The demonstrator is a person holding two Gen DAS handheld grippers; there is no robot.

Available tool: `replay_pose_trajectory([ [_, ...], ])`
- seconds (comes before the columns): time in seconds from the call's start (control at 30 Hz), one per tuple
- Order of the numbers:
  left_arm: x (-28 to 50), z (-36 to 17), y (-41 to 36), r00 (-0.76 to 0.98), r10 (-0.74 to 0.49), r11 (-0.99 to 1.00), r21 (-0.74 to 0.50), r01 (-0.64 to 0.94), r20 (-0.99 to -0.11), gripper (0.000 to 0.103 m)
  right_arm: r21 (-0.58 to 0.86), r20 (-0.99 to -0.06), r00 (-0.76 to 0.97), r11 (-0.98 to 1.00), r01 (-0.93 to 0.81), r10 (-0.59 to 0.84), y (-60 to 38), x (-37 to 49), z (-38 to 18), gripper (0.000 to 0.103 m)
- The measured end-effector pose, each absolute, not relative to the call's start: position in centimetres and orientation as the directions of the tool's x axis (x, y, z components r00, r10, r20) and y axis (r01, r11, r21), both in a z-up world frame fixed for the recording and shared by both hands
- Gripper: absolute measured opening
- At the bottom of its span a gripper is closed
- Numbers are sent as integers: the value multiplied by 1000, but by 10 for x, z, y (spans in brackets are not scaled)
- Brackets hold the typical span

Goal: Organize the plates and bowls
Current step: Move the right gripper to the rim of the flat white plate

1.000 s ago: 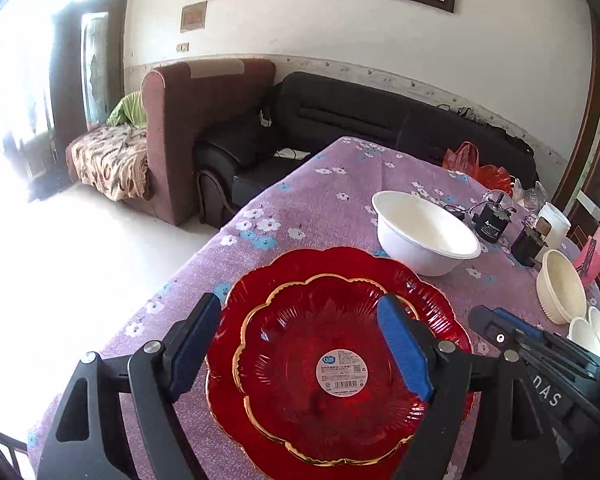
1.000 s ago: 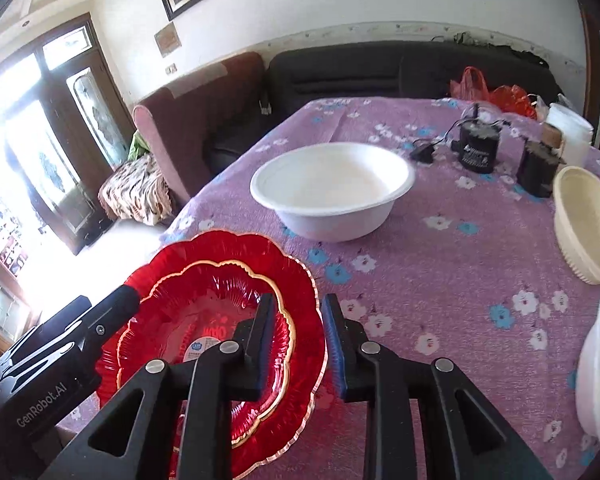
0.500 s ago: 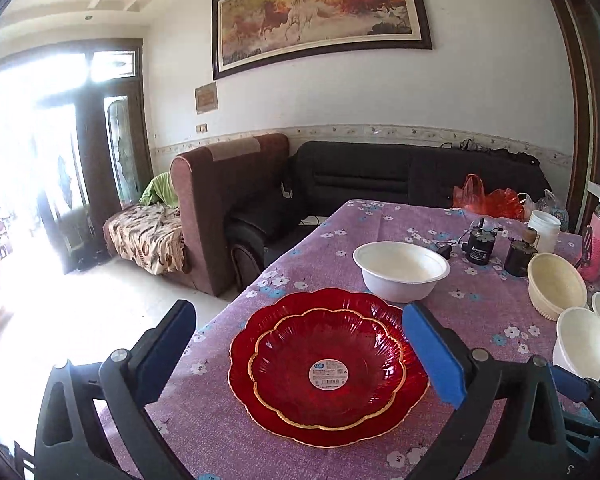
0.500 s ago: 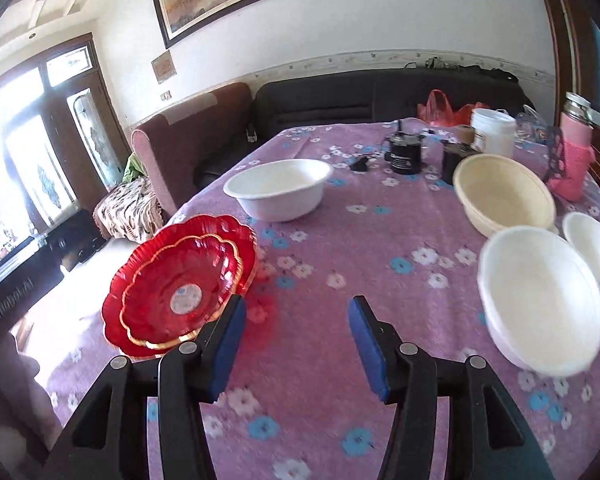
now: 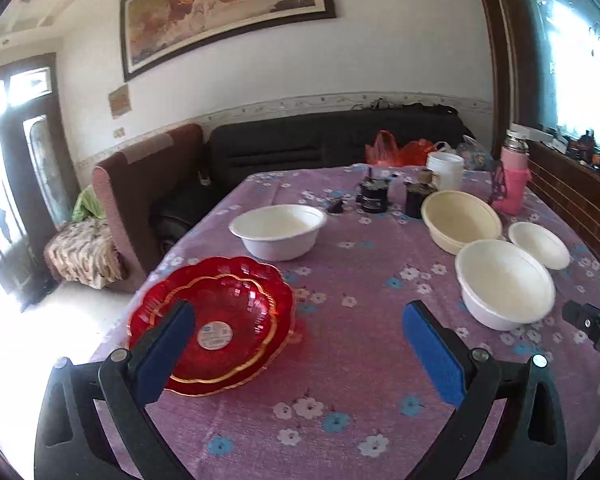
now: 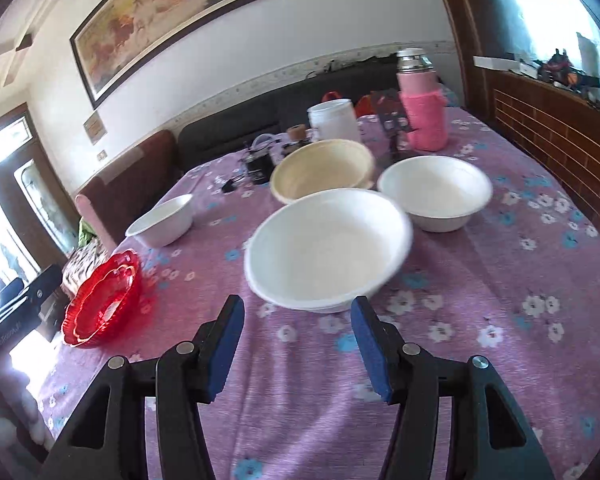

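Two stacked red glass plates (image 5: 236,312) lie at the table's left edge; they also show in the right wrist view (image 6: 104,300). A white bowl (image 5: 278,230) stands behind them. A cream bowl (image 5: 462,220), a large white bowl (image 5: 504,280) and a small white bowl (image 5: 538,244) stand at the right. My left gripper (image 5: 296,344) is open and empty, above the table just right of the plates. My right gripper (image 6: 296,340) is open and empty, just in front of the large white bowl (image 6: 328,244).
The table has a purple flowered cloth (image 5: 364,360). At its far end stand a pink flask (image 5: 512,176), a white jar (image 5: 444,170), small dark items (image 5: 374,196) and red bags (image 5: 396,150). A sofa (image 5: 324,148) and an armchair (image 5: 140,184) stand beyond.
Both grippers pulled back and up from the red plates and swung right. The right gripper opened and now faces the large white bowl. The plates stay stacked on the table.
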State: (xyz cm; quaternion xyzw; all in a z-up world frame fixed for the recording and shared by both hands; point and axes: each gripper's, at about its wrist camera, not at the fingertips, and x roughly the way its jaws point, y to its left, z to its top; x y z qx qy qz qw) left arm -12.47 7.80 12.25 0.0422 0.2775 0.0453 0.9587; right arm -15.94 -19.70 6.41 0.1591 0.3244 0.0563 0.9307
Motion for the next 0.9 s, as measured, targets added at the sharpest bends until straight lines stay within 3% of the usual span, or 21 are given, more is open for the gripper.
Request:
replay_pose_trajectory([
  [0.17, -114, 104, 55, 789, -9, 998, 43, 45, -614, 103, 390, -600, 788, 910, 139, 137, -259, -160, 54, 60],
  [0.43, -95, 87, 45, 728, -60, 997, 1, 84, -683, 103, 424, -611, 780, 889, 174, 138, -279, -143, 48, 60],
  [0.7, -86, 85, 35, 708, -119, 992, -56, 113, -696, 103, 407, -633, 771, 878, 253, 72, -311, -96, 53, 60],
  [0.9, -90, 80, 32, 697, -137, 990, -85, 110, -703, 103, 400, -723, 688, 850, 344, 61, -339, -26, 31, 60],
])
